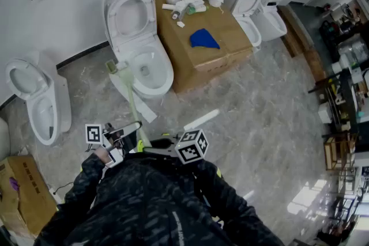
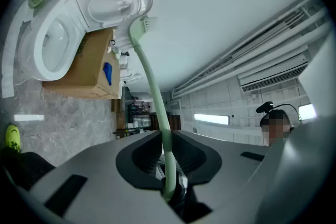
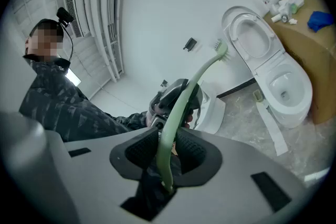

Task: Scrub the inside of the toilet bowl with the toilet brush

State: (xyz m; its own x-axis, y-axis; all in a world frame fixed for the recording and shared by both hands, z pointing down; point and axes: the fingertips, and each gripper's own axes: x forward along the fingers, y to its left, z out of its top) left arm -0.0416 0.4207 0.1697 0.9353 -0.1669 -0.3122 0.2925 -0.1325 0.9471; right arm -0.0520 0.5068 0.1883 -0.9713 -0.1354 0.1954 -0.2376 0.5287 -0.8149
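- Toilet bowl (image 1: pixel 168 68): it is standing open, seat and lid raised, well beyond both sets of jaws. Nothing is reaching into it yet, so scrubbing appears not to have begun.
- Cardboard box (image 1: pixel 210 60): it is sitting just beside the bowl, carrying bottles and a blue cloth (image 1: pixel 203 38).
- Left gripper (image 2: pixel 167 152): its jaws are pinching the pale green handle of the toilet brush (image 2: pixel 152 86), which is running out from between the pads and curving away.
- Right gripper (image 3: pixel 167 157): its jaws are likewise clamping the same handle, with the left gripper sitting just beyond them along the shaft.
- Brush head (image 3: pixel 220 50): it is hanging far out from both jaws, short of the bowl.
- Risk: both grips are sitting near one end of a thin, bending shaft, so pressure at the bristles is likely to twist or slide it in the pads. A wide swing could strike the raised seat.
- Hard to make out: the handle's butt end is disappearing inside each gripper body, the bristles are too small to read, and the person's sleeves are partly covering both grippers in the head view.
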